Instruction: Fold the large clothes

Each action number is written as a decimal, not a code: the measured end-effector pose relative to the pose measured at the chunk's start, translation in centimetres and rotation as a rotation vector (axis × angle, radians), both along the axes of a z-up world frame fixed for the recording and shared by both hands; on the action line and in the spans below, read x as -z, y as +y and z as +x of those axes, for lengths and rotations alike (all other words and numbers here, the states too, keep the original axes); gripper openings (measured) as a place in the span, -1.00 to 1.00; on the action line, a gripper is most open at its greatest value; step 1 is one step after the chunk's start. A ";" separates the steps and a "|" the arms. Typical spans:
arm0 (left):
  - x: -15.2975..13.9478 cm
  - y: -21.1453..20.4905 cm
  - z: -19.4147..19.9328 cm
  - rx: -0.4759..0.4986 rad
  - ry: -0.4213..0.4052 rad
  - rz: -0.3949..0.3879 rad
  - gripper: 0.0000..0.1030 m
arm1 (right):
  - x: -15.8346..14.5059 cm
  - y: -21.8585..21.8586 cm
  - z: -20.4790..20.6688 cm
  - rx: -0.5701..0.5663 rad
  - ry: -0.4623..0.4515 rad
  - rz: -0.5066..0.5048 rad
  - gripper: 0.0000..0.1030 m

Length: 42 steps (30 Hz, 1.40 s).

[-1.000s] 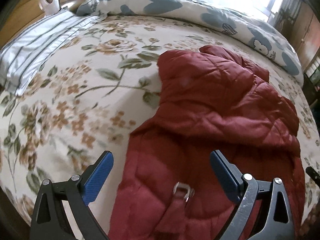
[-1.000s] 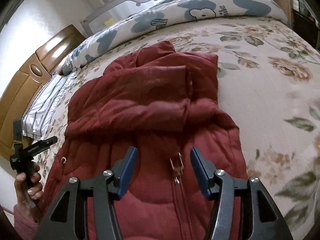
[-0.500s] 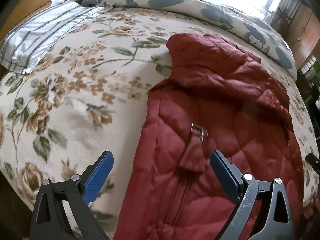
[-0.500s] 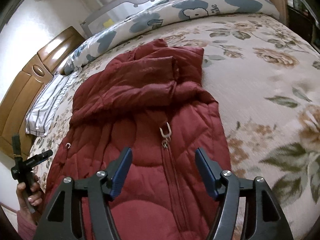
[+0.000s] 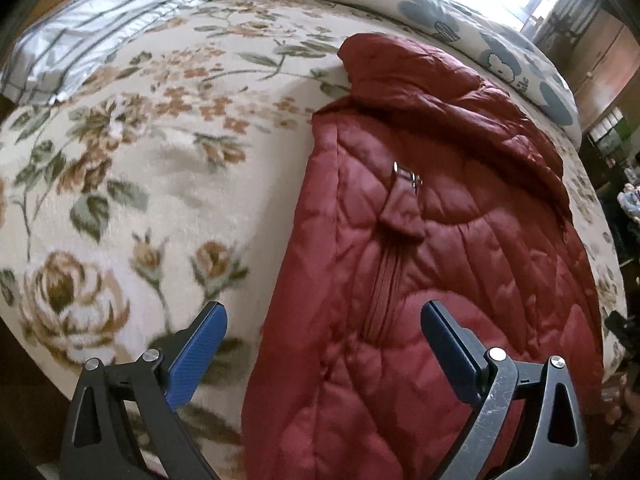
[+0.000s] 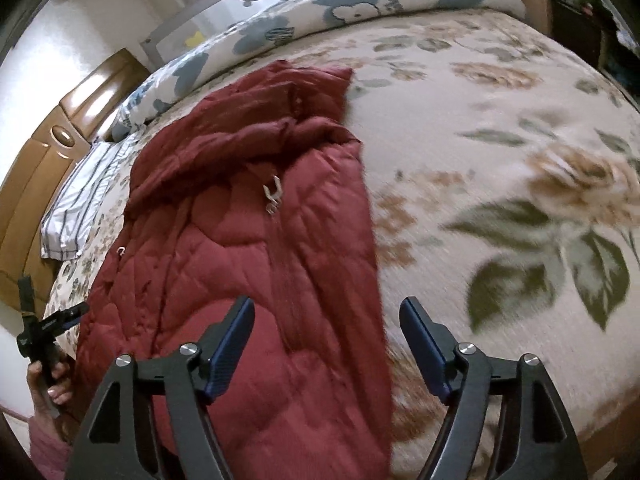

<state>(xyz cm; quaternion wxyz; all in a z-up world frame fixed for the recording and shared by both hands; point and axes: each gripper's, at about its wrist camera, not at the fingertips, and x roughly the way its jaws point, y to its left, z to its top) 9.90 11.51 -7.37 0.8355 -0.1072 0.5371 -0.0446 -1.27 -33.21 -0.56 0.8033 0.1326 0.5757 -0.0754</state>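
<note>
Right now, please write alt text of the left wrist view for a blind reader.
A dark red quilted jacket lies on a floral bedspread, its left edge between the open left gripper fingers. A striped pillow sits far left.

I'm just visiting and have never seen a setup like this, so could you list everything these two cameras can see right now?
Puffer jacket: one, dark red, quilted, lying flat on the bed with its sleeves folded across the chest.
Zip pull: one, silver, on the jacket's front.
Floral blanket: one, cream with brown roses and green leaves, covering the bed under the jacket.
Quilt: one, white with blue cartoon prints, rolled along the far edge.
Striped pillow: one, white with dark stripes, at a far corner.
Headboard: one, brown wood, beside the pillow.
Left gripper: one, black with blue pads, open above the jacket's left edge.
Right gripper: one, same colours, open above the jacket's right edge.
</note>
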 end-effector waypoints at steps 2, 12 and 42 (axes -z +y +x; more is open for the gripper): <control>0.1 0.3 -0.7 0.001 0.005 -0.007 0.91 | 0.2 -0.5 -1.0 0.016 0.012 0.019 0.51; 0.7 0.6 -2.9 0.042 0.036 -0.019 0.91 | 2.2 0.1 -4.2 0.002 0.062 0.102 0.51; 2.8 -3.6 -4.8 0.253 0.061 -0.084 -0.13 | 3.5 2.0 -6.1 -0.132 0.062 0.204 -0.20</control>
